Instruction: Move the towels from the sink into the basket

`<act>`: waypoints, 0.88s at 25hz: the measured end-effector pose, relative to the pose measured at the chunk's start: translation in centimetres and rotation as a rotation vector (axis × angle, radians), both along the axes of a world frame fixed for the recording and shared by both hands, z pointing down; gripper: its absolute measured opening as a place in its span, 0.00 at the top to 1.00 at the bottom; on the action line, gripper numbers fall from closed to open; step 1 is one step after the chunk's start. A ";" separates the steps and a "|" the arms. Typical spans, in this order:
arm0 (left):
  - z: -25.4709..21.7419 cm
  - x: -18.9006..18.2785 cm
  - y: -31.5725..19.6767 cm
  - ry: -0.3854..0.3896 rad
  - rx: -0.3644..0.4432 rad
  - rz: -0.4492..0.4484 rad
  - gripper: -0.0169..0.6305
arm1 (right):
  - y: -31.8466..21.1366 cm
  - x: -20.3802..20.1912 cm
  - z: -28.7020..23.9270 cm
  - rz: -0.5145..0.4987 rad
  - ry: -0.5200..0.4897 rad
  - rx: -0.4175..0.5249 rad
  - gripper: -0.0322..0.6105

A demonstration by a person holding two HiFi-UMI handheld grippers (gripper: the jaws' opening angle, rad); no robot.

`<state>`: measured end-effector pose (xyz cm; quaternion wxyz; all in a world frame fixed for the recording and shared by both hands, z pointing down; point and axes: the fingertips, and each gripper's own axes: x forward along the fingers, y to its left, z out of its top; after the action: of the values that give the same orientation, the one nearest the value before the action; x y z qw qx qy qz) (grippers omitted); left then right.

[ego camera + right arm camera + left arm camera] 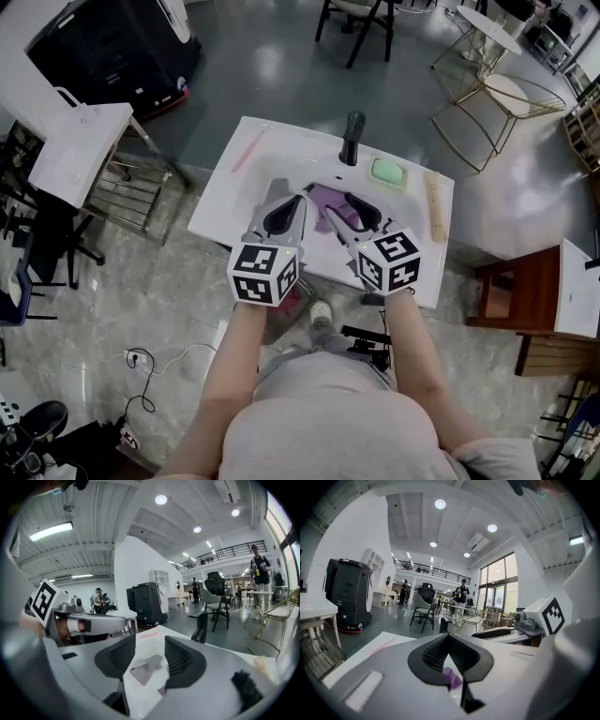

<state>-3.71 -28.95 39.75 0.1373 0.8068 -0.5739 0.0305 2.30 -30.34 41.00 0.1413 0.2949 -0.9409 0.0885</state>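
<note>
right gripper (146,657): fingers are standing wide apart and the pads are pressing on nothing; a pale crumpled fold of cloth is showing in the gap, lying in the sink (234,202) beyond the pads. left gripper (449,641): fingers are sitting narrow with the tips meeting and nothing clamped; only a sliver of purple is showing through the slot under the tips. Both grippers are hanging side by side over the sink basin, left one at the basin's left half, right one at its right half, both pointing toward the sink's back edge. The purple towel (327,200) is lying bunched in the sink basin, between and just ahead of the two sets of fingers; I can't tell whether either finger is touching it. The marker cubes are sitting at the sink's front edge, left cube (263,273) and right cube (389,262), with the person's bare forearms trailing back from them. A black faucet (353,138) is standing upright at the middle of the sink's back edge. A green block (387,172) is resting on the sink deck just right of the faucet, a pink stick (248,150) is lying on the deck at the sink's back left, and a wooden strip (434,206) is lying along the sink's right edge. A white side table (80,150) is standing well left of the sink, and a wooden cabinet (511,300) is standing to the sink's right.
</note>
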 end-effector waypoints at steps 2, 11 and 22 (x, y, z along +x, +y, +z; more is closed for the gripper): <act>0.3 0.0 -0.5 -0.002 -0.009 -0.003 0.97 | -1.1 0.5 1.1 0.035 0.034 -0.027 0.60; 1.3 -0.5 -2.7 0.000 -0.029 -0.025 0.97 | -4.5 1.8 8.4 0.051 0.246 -0.216 0.54; 2.8 -0.9 -4.0 -0.015 -0.067 -0.058 0.97 | -7.4 2.0 14.9 0.018 0.334 -0.337 0.54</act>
<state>-4.64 -32.99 42.51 0.1608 0.7845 -0.5966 0.0516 4.29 -37.70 55.90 0.3413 0.2863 -0.8737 0.1954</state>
